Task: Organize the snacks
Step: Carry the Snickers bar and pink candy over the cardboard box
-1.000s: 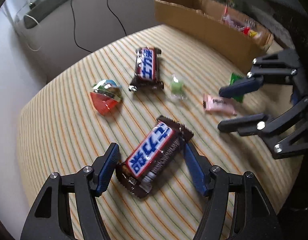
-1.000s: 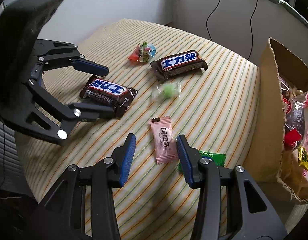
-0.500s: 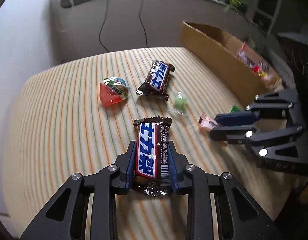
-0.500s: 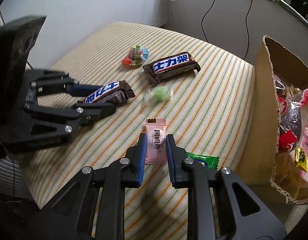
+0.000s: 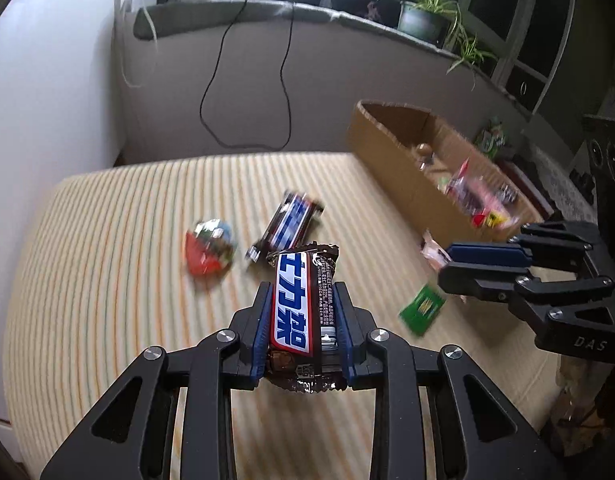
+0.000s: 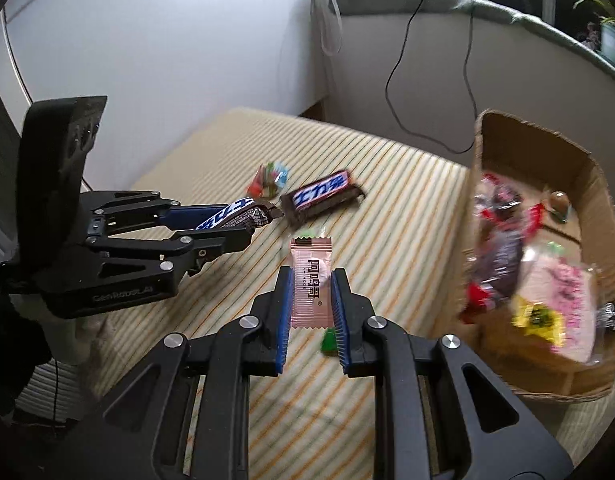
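My left gripper (image 5: 303,292) is shut on a brown chocolate bar (image 5: 297,304) with a blue and white label, held off the striped cloth. In the right wrist view the same left gripper (image 6: 247,222) and bar (image 6: 231,216) show at left. My right gripper (image 6: 311,276) is shut on a pink candy packet (image 6: 310,280), also lifted. From the left wrist view the right gripper (image 5: 447,258) is at right, the pink packet (image 5: 433,250) poking from its tips. A second chocolate bar (image 5: 289,224), a red wrapped sweet (image 5: 207,250) and a green packet (image 5: 423,308) lie on the cloth.
An open cardboard box (image 6: 579,172) with several snacks inside stands at the right edge of the striped table (image 5: 107,260). A wall with a hanging black cable (image 5: 211,88) is behind. A ledge with potted plants (image 5: 423,12) runs along the back.
Both grippers closed from open onto their snacks, then lifted them off the cloth. The left gripper turned so the bar points straight ahead. The view now tilts up toward the box and wall.
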{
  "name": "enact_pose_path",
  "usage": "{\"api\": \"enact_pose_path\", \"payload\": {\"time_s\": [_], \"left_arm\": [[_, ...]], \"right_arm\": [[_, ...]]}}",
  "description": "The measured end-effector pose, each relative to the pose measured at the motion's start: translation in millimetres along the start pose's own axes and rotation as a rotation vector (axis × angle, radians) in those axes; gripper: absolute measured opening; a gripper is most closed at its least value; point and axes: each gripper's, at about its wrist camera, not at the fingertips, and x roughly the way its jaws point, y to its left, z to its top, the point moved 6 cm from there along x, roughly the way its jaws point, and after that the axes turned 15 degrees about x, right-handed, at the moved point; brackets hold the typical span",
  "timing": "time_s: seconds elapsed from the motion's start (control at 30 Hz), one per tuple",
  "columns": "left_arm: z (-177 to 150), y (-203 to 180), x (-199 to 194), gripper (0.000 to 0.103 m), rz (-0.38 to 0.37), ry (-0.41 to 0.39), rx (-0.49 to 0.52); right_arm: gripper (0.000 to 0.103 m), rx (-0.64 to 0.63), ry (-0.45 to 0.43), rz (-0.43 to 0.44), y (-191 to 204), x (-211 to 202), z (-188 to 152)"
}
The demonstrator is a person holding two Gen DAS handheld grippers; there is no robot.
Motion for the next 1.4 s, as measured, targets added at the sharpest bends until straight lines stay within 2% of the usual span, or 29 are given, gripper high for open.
{"api": "enact_pose_path", "payload": {"time_s": [0.17,0.4,0.8,1.07,1.4], "left_arm": [[30.6,-11.6,4.0,0.027,-0.016,-0.044,0.005],[81.1,-31.7,28.8,0.027,-0.037,-0.08,0.041],[132.2,-55.8,66.0,0.027,-0.054,-0.073,0.107],[155.8,-68.4,89.1,0.027,-0.062,-0.061,0.148],[166.5,-80.3,100.4,0.027,-0.065,-0.05,0.191]], "right_arm": [[0.02,0.026,-0.056,0.002,-22.3,-25.5,15.0],[0.02,0.083,-0.124,-0.057,-77.1,-52.9,43.0],[0.02,0.161,-0.145,-0.161,-162.5,-48.2,77.3],[0.02,0.182,-0.136,-0.18,-186.2,-41.6,80.3],[0.02,0.186,-0.12,-0.186,-197.6,-32.3,84.8]]}}
